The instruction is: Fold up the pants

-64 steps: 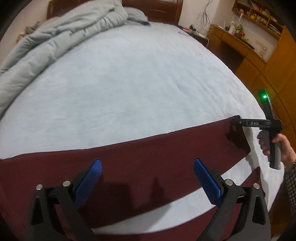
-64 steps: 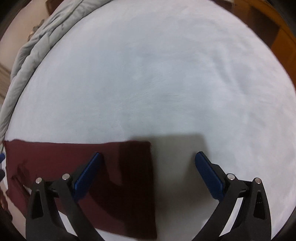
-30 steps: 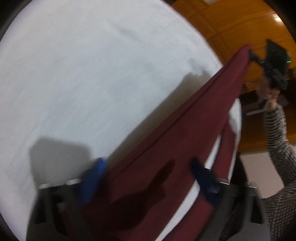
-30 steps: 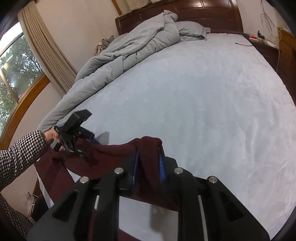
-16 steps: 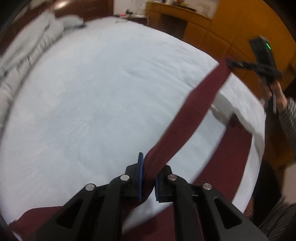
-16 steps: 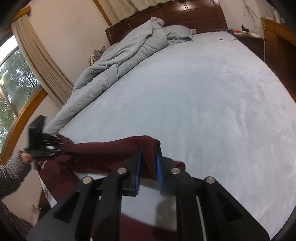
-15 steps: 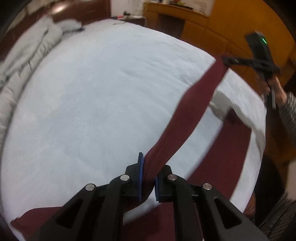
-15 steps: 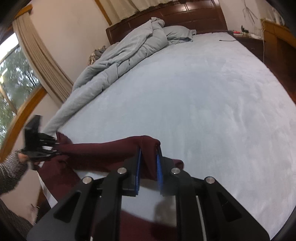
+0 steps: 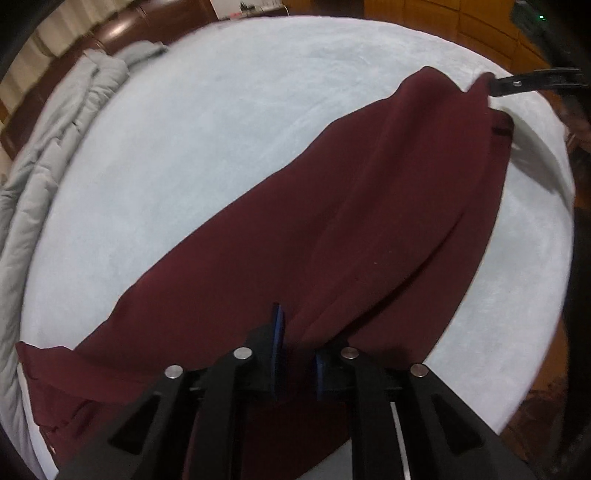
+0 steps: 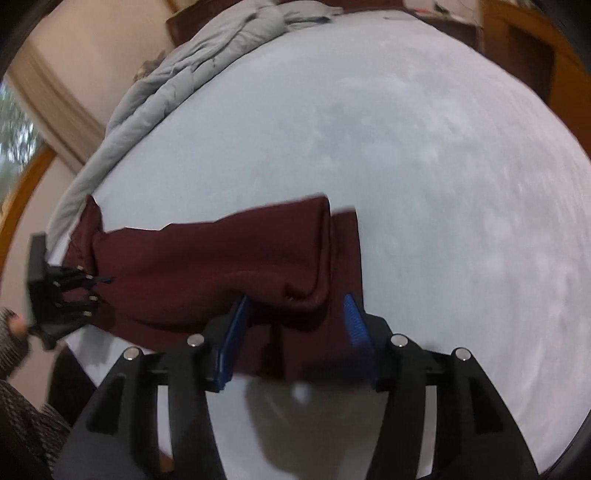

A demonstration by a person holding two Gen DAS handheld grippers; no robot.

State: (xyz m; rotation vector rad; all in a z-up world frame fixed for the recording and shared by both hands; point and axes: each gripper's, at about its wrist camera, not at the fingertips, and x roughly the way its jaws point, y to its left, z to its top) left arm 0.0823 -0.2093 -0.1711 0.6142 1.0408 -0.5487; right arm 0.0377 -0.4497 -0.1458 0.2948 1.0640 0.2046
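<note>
The dark red pants (image 9: 332, 229) lie along the near part of the pale bed (image 9: 221, 110), one leg folded over onto the other. My left gripper (image 9: 297, 354) is shut on a fold of the pants near the waist end. My right gripper (image 10: 295, 325) has its blue pads apart and now stands open around the hem end of the pants (image 10: 221, 266), which rests on the bed. In the left wrist view the right gripper's finger (image 9: 532, 83) still touches the far hem corner. In the right wrist view the left gripper (image 10: 88, 284) shows at the far left.
A crumpled grey duvet (image 10: 207, 55) lies along the bed's far left side by the dark headboard. Wooden cabinets (image 9: 461, 22) stand beyond the right side. A window and curtain (image 10: 44, 92) are at the left. The bed's near edge (image 9: 524, 369) runs close below the pants.
Both grippers carried the lifted leg across and down, so the pants now lie doubled on the bed. My right gripper has opened; half a second ago it was shut on the hem.
</note>
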